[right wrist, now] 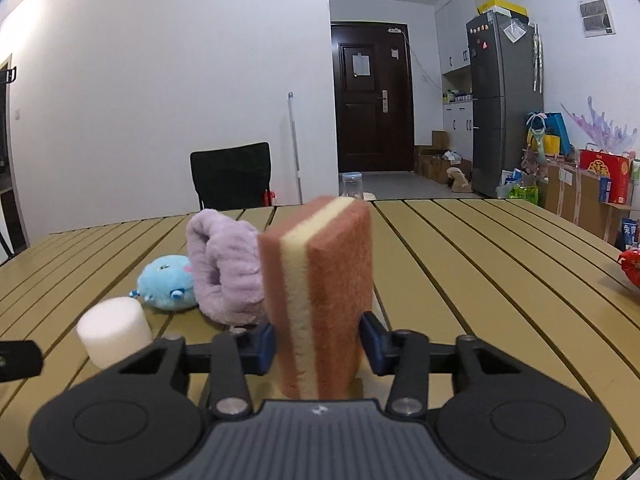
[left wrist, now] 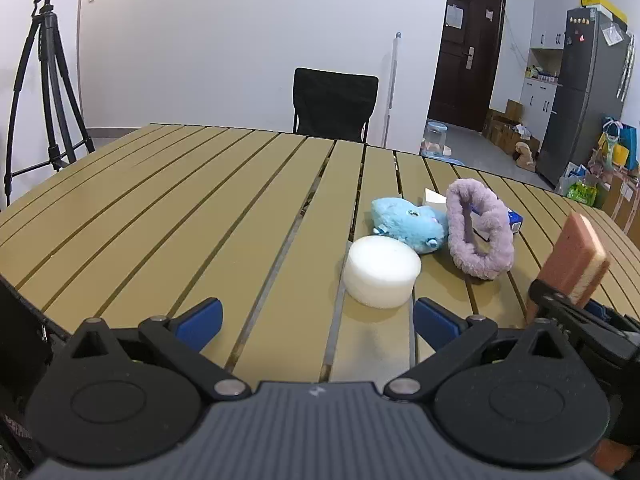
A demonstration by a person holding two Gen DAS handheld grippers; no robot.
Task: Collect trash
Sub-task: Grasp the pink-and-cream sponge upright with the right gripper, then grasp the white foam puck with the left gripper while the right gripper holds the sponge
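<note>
Slatted yellow-brown tabletop (left wrist: 160, 216) in a white-walled room, with a black chair (left wrist: 334, 104) at the far edge, a dark door (right wrist: 374, 100) and a grey fridge (right wrist: 506, 100) beyond, and a tripod (left wrist: 44, 80) off to the left of the left gripper. Left gripper (left wrist: 316, 320) low over the tabletop, jaws spread wide, nothing between the blue pads (left wrist: 202, 320). Just ahead of it and slightly to the right, a white foam cylinder (left wrist: 382, 270), standing on the slats, close to the right pad but not touching. Behind the cylinder, a blue plush toy (left wrist: 410, 226), and just beside that, further right, a purple fuzzy slipper (left wrist: 480, 228) tipped on its side; a small blue-and-white box (left wrist: 515, 220) half hidden behind the slipper. Right gripper (right wrist: 318, 344) clamped on a pink-and-cream sponge (right wrist: 320, 292), held upright on its narrow end between the blue pads, cream layer facing the camera. Same sponge seen from the left wrist view at far right, raised above the tabletop and tilted. From the right gripper, slipper and plush toy ahead to the left, foam cylinder nearer on the left, a red wrapper (right wrist: 630, 270) far out to the right at the tabletop's edge.
</note>
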